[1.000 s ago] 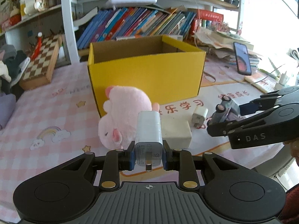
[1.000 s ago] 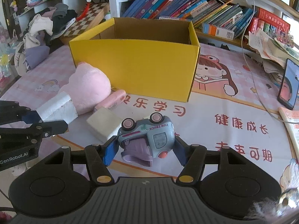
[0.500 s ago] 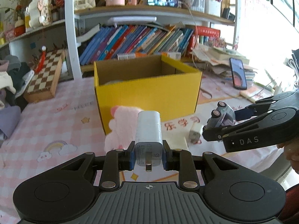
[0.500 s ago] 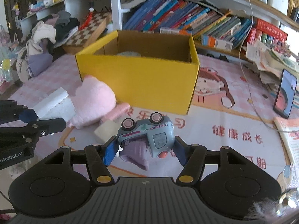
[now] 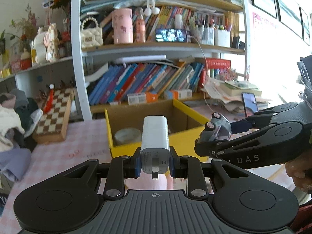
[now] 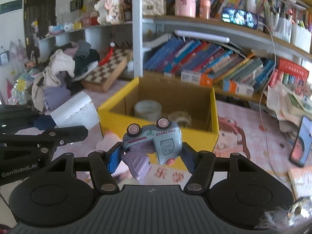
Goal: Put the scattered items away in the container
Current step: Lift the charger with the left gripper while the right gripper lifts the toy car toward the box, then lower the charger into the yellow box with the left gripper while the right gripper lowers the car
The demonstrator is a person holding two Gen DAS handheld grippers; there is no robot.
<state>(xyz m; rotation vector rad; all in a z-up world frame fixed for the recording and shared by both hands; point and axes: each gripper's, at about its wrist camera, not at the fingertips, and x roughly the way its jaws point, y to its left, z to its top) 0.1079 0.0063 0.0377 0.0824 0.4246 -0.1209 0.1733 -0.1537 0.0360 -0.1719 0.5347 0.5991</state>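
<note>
My left gripper (image 5: pixel 155 163) is shut on a white charger plug (image 5: pixel 155 136), held in the air in front of the open yellow cardboard box (image 5: pixel 187 138). My right gripper (image 6: pixel 150 156) is shut on a light blue toy truck (image 6: pixel 156 140), held on its side, also raised in front of the box (image 6: pixel 213 117). Each gripper shows in the other's view: the truck (image 5: pixel 216 128) at the right, the charger (image 6: pixel 75 113) at the left. Rolls of tape (image 6: pixel 147 108) lie inside the box. The pink plush toy (image 5: pixel 148 182) lies low, mostly hidden behind my left gripper.
A bookshelf (image 5: pixel 148 85) packed with books stands behind the box. A chessboard (image 5: pixel 53 115) and a pile of clothes (image 6: pixel 60 74) are at the left. A phone (image 6: pixel 300 142) and stacked papers (image 5: pixel 232 95) lie at the right on the pink checked table mat (image 6: pixel 253 120).
Both grippers have risen with their items and moved toward the box. The box's inside now shows, and the plush and the other table items have dropped below view.
</note>
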